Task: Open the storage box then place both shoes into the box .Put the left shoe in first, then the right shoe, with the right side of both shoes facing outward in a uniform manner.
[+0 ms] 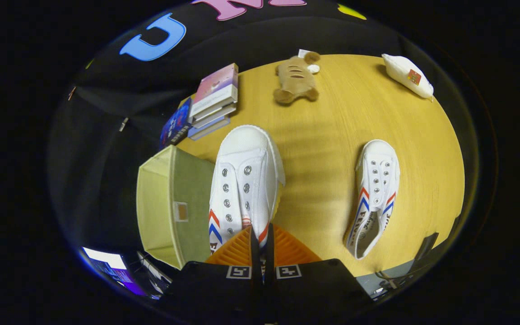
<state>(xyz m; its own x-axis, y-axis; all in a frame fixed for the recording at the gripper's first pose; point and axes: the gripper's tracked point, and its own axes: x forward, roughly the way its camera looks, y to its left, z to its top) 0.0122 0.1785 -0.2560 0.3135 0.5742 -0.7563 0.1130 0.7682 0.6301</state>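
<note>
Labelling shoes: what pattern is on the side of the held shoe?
Red and blue chevron stripes on the white shoe in the gripper jaws, gripper view.

— Can you read anything from where you stand?
— Hardly. Your gripper (262, 243), fingers pinched on the left shoe (246, 180), carries two square coded markers (238, 271) without letters. The right shoe (375, 194) has insole script too small to read, as are the books (212, 97) far left.

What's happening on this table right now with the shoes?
The hand-held gripper is shut on one white shoe, holding it by its heel end beside the open storage box. The second white shoe lies on the wooden table, off to the other side. Neither shoe is in the box yet. Books and a plush toy sit beyond.
</note>
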